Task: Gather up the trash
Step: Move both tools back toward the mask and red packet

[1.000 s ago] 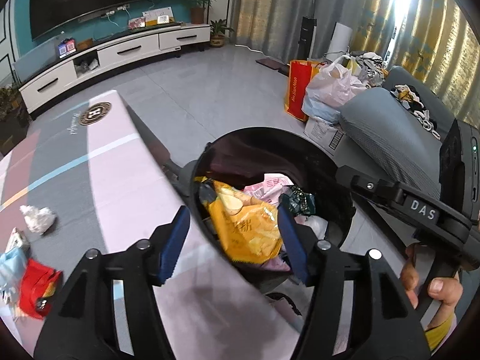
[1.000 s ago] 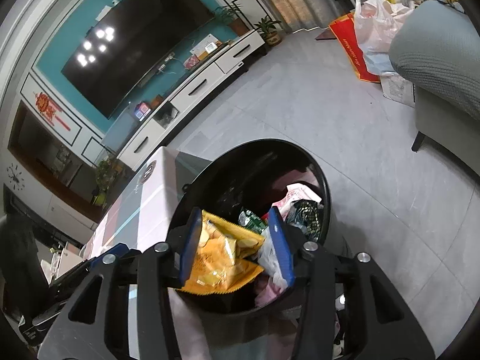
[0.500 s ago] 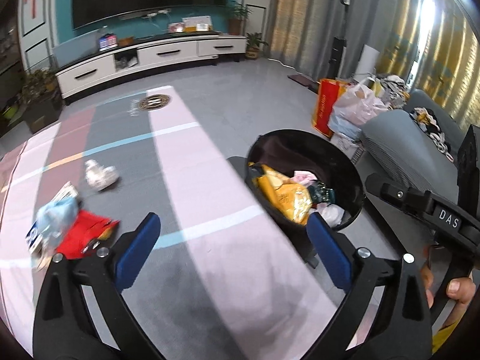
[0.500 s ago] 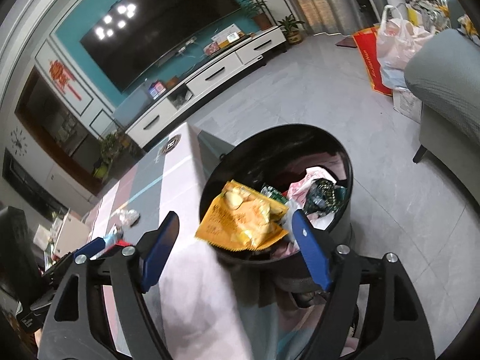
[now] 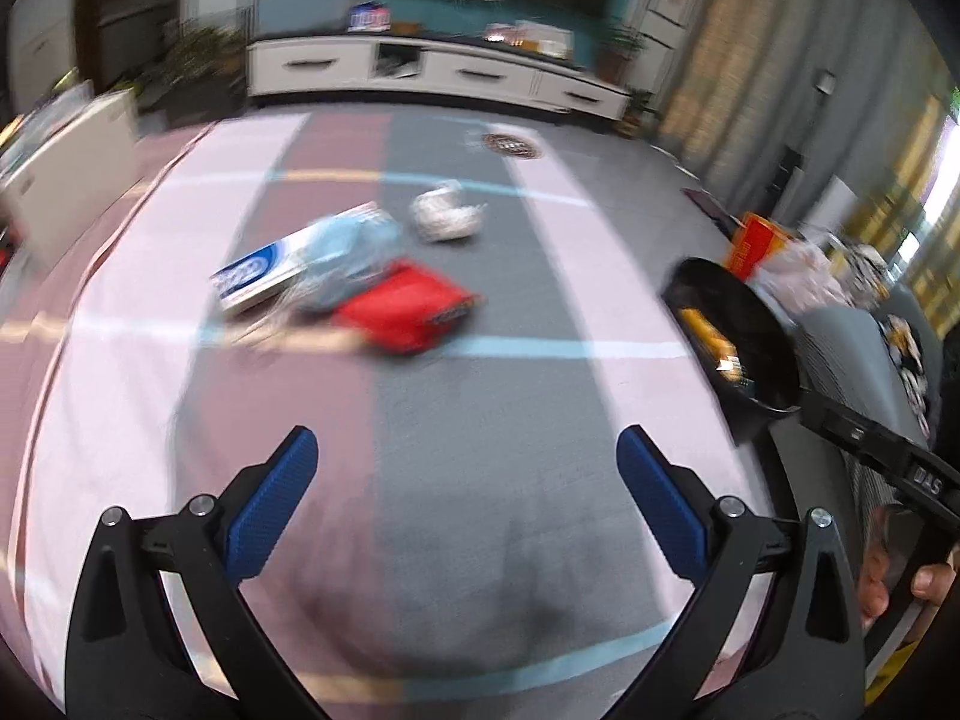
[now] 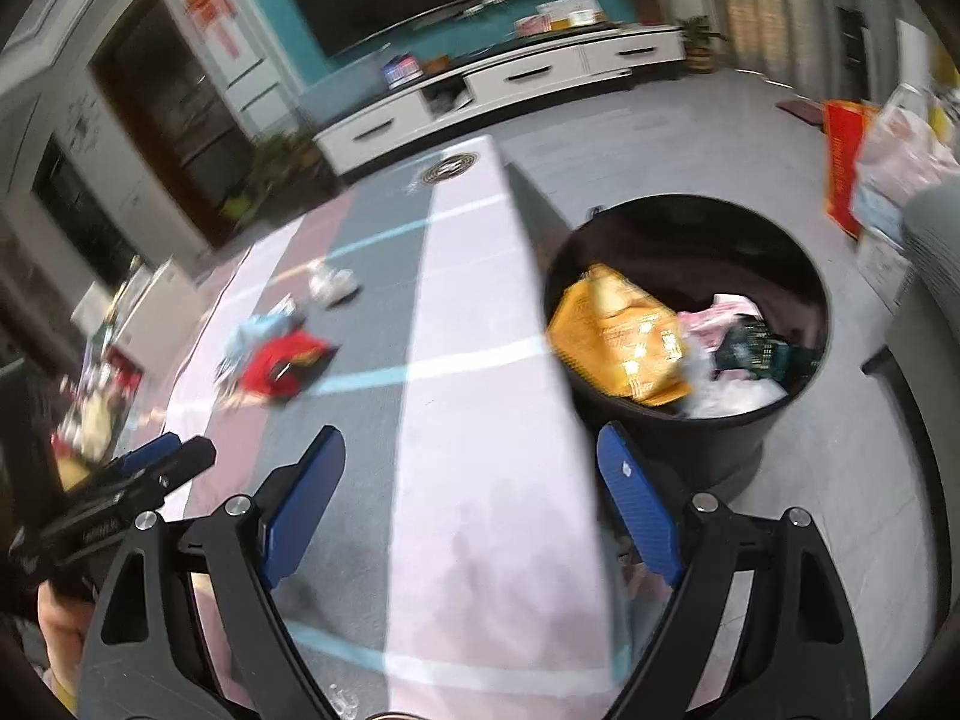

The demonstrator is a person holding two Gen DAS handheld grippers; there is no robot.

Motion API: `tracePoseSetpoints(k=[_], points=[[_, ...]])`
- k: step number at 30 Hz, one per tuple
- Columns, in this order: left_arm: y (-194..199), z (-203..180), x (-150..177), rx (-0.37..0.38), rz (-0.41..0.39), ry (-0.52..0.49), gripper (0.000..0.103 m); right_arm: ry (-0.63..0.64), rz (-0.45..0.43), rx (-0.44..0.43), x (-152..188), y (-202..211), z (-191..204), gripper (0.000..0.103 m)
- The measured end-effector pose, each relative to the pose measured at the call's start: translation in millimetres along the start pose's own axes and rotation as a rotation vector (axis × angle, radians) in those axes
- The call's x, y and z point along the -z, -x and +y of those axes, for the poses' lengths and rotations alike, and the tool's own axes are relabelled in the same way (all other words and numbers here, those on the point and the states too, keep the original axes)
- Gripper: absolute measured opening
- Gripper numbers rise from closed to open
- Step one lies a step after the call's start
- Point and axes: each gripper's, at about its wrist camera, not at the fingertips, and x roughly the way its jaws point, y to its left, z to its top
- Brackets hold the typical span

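1. Trash on the table: a flat red wrapper (image 5: 403, 313), a crumpled pale-blue plastic bag (image 5: 348, 246) on a blue-and-white printed packet (image 5: 255, 277), and a crumpled white paper ball (image 5: 445, 215) lie close together on the striped pink, grey and mauve tablecloth (image 5: 492, 408). The red wrapper touches the pale-blue bag; the paper ball sits just beyond them, slightly apart.
2. The left gripper (image 5: 467, 483) has its blue-padded fingers (image 5: 273, 501) spread wide, with only bare cloth between them. Its jaws have just been opening. The pile lies well ahead of the fingertips, up and a little left of the gap in the left wrist view.
3. The right gripper (image 6: 471, 495) is also spread, its jaws having just opened further, nothing between the pads. It hangs over the table's edge, the left finger over the cloth and the right finger (image 6: 639, 519) in front of the bin's wall.
4. The round black trash bin (image 6: 672, 420) stands on the grey floor just beside the table. Inside lie a yellow-orange snack bag (image 6: 621, 342), pink paper, a dark green wrapper and white plastic.
5. In the right wrist view the same pile (image 6: 279, 354) lies far left of the right gripper, well apart from its fingers.
6. Both views are motion-blurred.
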Motion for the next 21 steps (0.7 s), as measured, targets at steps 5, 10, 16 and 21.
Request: tracePoseSetpoints(k=[5,10,16,21], points=[[8,54,17,-0.061,0.015,0.114,0.099,0.052,0.038,-0.012,5,-12,24,0.085],[10,90,29,-0.085,0.026,0.206,0.099,0.100,0.075,-0.007,8,-23,42,0.085],[8,99,35,-0.072,0.020,0.226,0.099,0.143,0.120,-0.013,10,-43,63,0.085],[7,103,34,-0.042,-0.009,0.231,0.099,0.126,0.177,-0.065,8,-66,77,0.085]])
